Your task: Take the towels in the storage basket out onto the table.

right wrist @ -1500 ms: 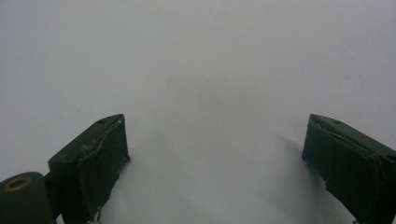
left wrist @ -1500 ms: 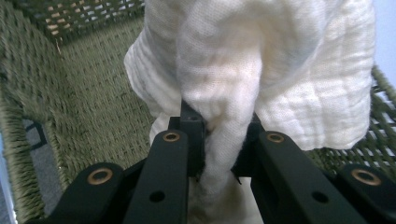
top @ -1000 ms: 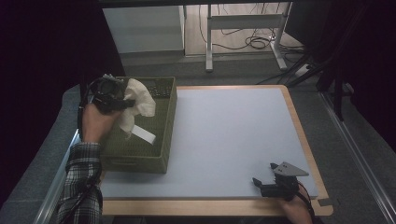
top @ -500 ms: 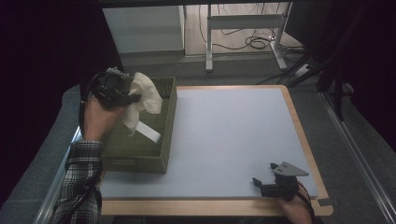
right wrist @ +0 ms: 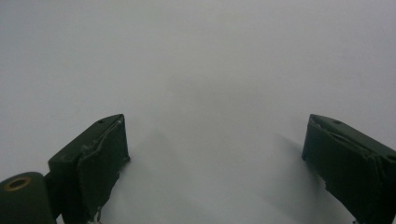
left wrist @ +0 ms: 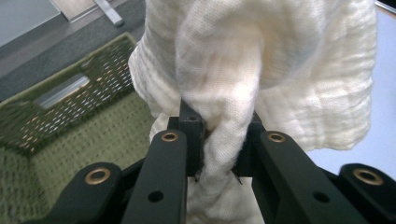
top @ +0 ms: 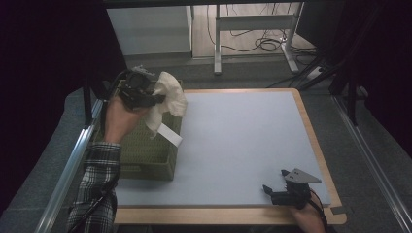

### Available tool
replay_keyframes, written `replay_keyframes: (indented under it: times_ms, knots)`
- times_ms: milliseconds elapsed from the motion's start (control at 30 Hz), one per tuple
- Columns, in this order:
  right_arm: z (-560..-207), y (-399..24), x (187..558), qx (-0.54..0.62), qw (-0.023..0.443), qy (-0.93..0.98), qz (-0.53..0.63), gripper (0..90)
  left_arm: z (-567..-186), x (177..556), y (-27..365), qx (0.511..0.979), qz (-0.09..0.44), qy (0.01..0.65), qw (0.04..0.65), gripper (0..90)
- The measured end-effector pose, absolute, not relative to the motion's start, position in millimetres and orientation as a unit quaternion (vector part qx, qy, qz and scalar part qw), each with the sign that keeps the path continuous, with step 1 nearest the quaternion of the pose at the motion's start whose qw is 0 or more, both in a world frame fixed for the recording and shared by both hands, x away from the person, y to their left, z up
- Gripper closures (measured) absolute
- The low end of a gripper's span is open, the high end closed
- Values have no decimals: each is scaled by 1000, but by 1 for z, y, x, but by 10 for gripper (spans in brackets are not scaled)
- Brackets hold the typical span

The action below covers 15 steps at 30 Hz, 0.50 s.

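A cream white cloth (top: 167, 99) hangs bunched from my left gripper (top: 156, 99), which is shut on it above the far end of a green mesh basket (top: 145, 158). In the left gripper view the cloth (left wrist: 261, 70) is pinched between the jaws of that gripper (left wrist: 220, 140), with the basket (left wrist: 60, 121) below and to the left. A white tag (top: 171, 135) of the cloth dangles over the basket's right wall. My right gripper (top: 268, 190) rests low near the table's front right corner, and in the right gripper view this gripper (right wrist: 215, 140) is open over the bare pale blue mat (right wrist: 201, 60).
The pale blue mat (top: 243, 141) covers the wooden-edged table (top: 320, 145). A metal rail (top: 73, 160) runs along the left side. Beyond the far edge stand table legs and cables (top: 262, 43) on the floor.
My left hand has lifted the cloth up and toward the far right, out over the basket's far corner. The right gripper has stayed in place.
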State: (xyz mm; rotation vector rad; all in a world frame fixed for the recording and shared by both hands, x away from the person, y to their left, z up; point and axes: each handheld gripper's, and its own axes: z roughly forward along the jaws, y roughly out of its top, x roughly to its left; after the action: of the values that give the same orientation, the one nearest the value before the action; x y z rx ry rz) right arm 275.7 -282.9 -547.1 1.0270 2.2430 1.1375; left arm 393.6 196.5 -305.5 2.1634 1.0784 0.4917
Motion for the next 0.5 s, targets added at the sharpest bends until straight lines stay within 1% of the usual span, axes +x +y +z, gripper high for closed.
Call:
replay_keyframes:
  times_ms: [267, 500]
  knots:
    - [-547, -283, 276, 370, 210, 807, 409, 70, -308, 399, 170, 836, 177, 392, 341, 786]
    - [-547, -283, 276, 370, 210, 807, 409, 70, -319, 405, 141, 851, 166, 373, 331, 785]
